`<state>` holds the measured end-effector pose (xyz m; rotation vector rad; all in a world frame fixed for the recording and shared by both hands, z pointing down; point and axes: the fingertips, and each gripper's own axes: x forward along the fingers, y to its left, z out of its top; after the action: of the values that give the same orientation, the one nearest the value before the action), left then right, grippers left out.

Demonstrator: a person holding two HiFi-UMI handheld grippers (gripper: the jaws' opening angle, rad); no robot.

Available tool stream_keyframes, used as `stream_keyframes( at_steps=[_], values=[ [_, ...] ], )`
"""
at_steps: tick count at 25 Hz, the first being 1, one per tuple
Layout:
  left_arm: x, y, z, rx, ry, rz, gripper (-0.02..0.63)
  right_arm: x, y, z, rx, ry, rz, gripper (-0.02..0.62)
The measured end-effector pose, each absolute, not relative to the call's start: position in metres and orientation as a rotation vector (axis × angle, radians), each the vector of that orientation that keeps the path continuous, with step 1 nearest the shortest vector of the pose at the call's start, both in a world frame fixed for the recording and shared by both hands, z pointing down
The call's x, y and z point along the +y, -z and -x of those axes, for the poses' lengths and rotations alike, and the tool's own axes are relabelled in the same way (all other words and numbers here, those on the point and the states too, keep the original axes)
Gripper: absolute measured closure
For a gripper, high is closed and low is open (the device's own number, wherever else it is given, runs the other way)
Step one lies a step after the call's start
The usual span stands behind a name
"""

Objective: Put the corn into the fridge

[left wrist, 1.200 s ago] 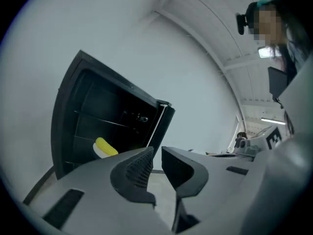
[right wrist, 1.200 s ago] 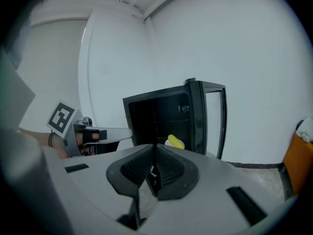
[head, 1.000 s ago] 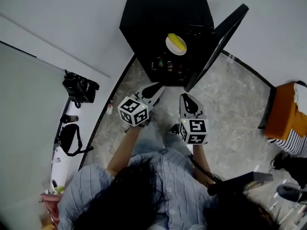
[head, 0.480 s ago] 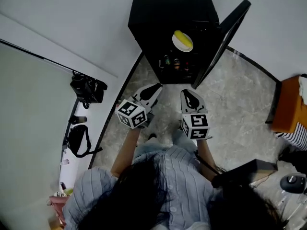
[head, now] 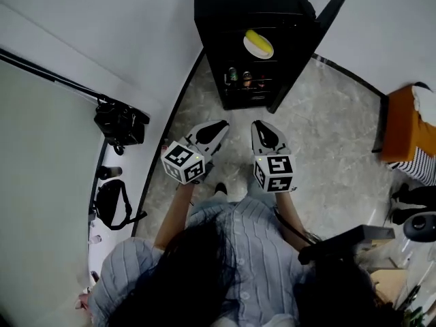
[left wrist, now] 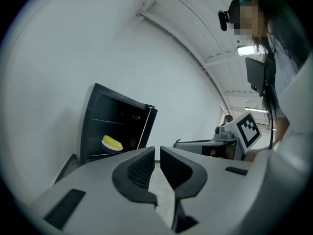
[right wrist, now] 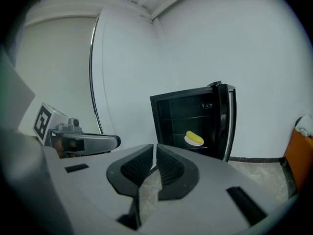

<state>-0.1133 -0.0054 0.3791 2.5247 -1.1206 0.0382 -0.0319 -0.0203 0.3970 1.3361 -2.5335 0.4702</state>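
The yellow corn [head: 258,42] lies on a white plate [head: 265,50] on a shelf inside the black fridge [head: 238,5], whose door [head: 310,43] stands open to the right. The corn [left wrist: 112,142] also shows in the left gripper view, and the corn [right wrist: 194,137] in the right gripper view. Both grippers hover side by side over the floor, well short of the fridge and pointing at it. My left gripper [head: 219,125] is shut and empty; its jaws have just been closing the last little way with nothing between them. My right gripper [head: 259,125] is shut and empty too.
Cans or bottles [head: 238,78] stand on the fridge's lower shelf. Black camera gear [head: 120,124] and a black bag [head: 109,199] lie by the white backdrop at the left. An orange seat [head: 402,131] stands at the right. Marbled floor [head: 320,128] lies between me and the fridge.
Both grippers have drawn back from the fridge, which now sits farther off and higher in the head view. The corn stays on its plate inside.
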Motion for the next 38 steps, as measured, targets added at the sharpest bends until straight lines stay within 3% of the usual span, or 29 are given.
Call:
stream_keyframes(
  at_steps=[12, 38],
  values=[
    [0.075, -0.386, 0.175, -0.998, -0.011, -2.562, 0.565, 0.071, -0.399, 0.088, -2.493, -0.460, -1.416, 0.566],
    [0.164, -0.380, 0.184, -0.912, 0.091, -2.596, 0.565, 0.168, -0.401, 0.115, -2.497, -0.391, -1.389, 0.566]
  ],
)
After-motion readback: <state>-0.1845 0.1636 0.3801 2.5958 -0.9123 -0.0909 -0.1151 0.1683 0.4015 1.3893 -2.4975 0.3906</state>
